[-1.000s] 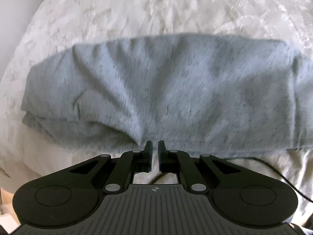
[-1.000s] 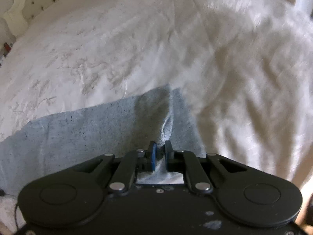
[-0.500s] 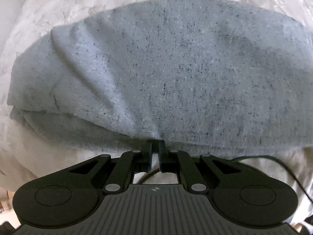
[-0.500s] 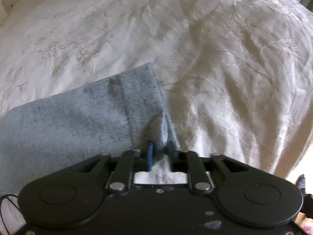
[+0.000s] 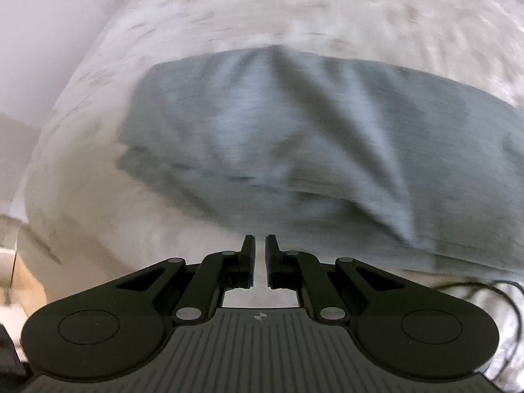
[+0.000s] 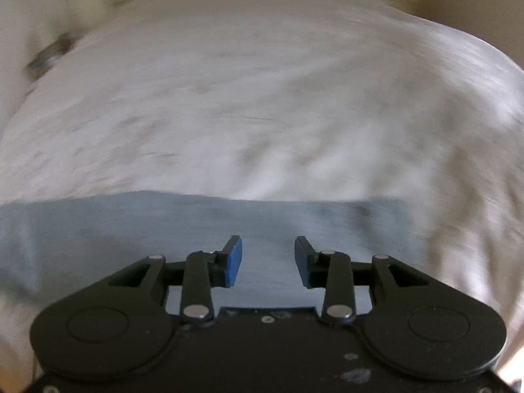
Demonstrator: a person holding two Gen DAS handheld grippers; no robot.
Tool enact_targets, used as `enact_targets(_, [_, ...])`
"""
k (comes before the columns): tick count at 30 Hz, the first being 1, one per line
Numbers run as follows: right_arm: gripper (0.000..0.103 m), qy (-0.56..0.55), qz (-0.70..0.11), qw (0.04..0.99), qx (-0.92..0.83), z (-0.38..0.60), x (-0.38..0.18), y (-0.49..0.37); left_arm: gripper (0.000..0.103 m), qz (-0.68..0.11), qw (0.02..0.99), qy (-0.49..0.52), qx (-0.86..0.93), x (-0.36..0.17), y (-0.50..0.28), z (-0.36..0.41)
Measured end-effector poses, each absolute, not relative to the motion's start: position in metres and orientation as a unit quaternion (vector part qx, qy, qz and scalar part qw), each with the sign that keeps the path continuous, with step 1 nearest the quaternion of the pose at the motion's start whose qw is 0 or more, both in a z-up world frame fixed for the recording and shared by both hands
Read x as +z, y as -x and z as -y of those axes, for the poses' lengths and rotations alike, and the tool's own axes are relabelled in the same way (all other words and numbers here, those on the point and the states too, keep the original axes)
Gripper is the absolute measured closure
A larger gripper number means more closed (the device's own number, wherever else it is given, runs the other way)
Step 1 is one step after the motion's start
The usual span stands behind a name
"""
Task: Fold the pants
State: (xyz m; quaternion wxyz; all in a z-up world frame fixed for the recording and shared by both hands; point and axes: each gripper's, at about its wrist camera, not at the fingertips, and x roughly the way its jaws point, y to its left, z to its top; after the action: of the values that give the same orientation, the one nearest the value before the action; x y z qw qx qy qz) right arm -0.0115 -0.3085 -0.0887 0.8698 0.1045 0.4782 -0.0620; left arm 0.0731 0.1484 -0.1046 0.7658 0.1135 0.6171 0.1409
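Grey-blue pants [image 5: 294,137] lie folded in a long band on a cream bedspread [image 5: 294,9], blurred by motion. My left gripper [image 5: 260,240] hangs just short of the pants' near edge, shut to a narrow slit, with only pale bedspread showing in the gap. In the right wrist view the pants [image 6: 163,226] stretch flat across the lower part of the picture. Above them hovers my right gripper [image 6: 268,244]; its jaws are opening and stand well apart. Cloth shows beneath them, but the pads do not press on it.
A thin black cable [image 5: 491,286] loops over the bedspread at the near right of the left gripper. The bed's rounded edge drops away at the left toward a pale wall [image 5: 32,32]. Plain bedspread [image 6: 262,98] spreads beyond the pants.
My right gripper has let go of the pants' corner, and its jaws have spread. Both views have swung back from the cloth. The left gripper stays shut, and the pants' left end now shows.
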Motion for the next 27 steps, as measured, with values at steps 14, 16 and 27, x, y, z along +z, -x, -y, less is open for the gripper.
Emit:
enact_targets(14, [0.056,0.003,-0.468,0.858,0.212,-0.029,-0.096,-0.044,0.095,-0.625,0.765,-0.091,0.123,-0.119,-0.118,-0.317])
enact_targets(16, [0.055,0.013,-0.468,0.856,0.220,-0.069,-0.106,-0.051,0.095,-0.625,0.765,-0.097,0.118,-0.122,-0.125,-0.330])
enact_targets(27, [0.047,0.196,-0.459,0.829,0.252,-0.194,-0.165,-0.071,0.095,-0.640,0.757,-0.097,0.085,-0.129,-0.161,-0.373])
